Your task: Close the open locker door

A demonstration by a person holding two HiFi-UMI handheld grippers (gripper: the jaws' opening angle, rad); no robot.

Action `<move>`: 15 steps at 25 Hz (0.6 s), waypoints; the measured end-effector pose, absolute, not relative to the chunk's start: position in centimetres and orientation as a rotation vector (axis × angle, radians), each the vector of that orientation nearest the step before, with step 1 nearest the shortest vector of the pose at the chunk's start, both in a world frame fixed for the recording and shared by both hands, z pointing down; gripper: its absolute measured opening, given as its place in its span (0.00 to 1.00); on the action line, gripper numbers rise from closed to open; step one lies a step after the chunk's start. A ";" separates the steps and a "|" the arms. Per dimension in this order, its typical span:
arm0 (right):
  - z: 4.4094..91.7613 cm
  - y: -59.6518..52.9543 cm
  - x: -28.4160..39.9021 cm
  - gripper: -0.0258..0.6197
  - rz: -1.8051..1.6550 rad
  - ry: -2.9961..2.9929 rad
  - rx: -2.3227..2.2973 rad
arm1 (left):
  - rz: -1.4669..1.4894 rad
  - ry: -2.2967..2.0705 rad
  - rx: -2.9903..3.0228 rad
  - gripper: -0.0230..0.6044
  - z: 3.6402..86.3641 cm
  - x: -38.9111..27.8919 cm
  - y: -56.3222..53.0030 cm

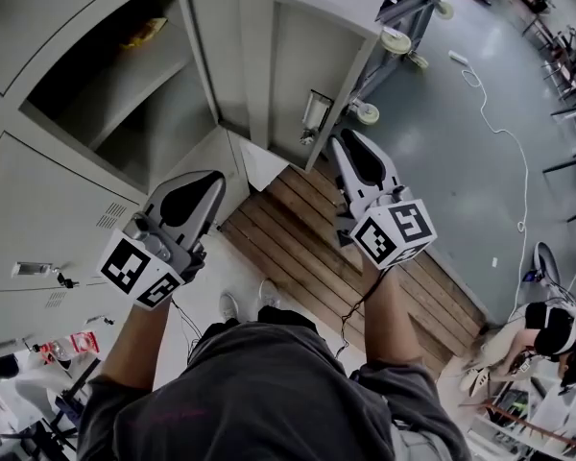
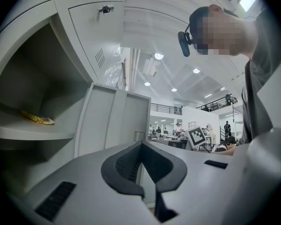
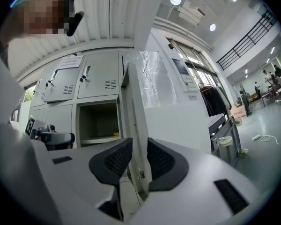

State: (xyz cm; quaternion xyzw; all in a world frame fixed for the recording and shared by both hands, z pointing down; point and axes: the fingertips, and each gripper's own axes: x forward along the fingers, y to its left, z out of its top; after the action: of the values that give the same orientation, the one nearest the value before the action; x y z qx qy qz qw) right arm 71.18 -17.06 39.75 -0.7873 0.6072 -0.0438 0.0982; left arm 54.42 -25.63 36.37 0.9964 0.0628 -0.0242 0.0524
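The grey locker door [image 1: 269, 65] stands swung out from its open compartment [image 1: 125, 94], and a yellow packet [image 1: 144, 32] lies on the shelf inside. My right gripper [image 1: 344, 140] is at the door's free edge, just below the latch [image 1: 317, 113]. In the right gripper view its jaws [image 3: 139, 146] stand apart and the door's edge [image 3: 133, 107] shows in the gap, clear of the pads. My left gripper [image 1: 211, 185] hangs in front of the compartment's lower corner; its tips [image 2: 141, 144] meet with nothing between them. The door [image 2: 114, 121] rises beyond them.
Closed lockers [image 1: 38, 209] surround the open one. A wooden pallet [image 1: 365, 257] lies on the floor below my hands. A wheeled cart [image 1: 403, 27] stands behind the door, a white cable [image 1: 509, 142] trails over the floor, and a person [image 1: 547, 334] sits at lower right.
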 end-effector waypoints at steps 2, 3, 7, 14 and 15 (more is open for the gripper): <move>39.8 -17.4 71.5 0.20 -0.132 1.810 -2.320 | -0.071 0.168 3.030 0.05 36.3 54.5 -25.7; 39.8 -17.6 71.7 0.20 -0.134 1.816 -2.315 | -0.070 0.158 3.030 0.05 36.2 54.5 -25.8; 39.8 -18.2 72.3 0.22 -0.142 1.830 -2.302 | -0.067 0.125 3.031 0.05 36.1 54.6 -26.0; 39.6 -19.3 72.6 0.23 -0.125 1.858 -2.277 | -0.059 0.075 3.031 0.05 36.4 54.2 -26.3; 39.7 -19.5 72.5 0.23 -0.126 1.863 -2.274 | -0.058 0.068 3.030 0.05 36.5 54.0 -26.3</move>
State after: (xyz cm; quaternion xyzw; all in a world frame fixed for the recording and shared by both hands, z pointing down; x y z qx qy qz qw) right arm 72.52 -19.46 39.67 -0.7690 0.6300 -0.0426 0.0994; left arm 54.03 -26.32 36.53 0.9980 0.0225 -0.0191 0.0550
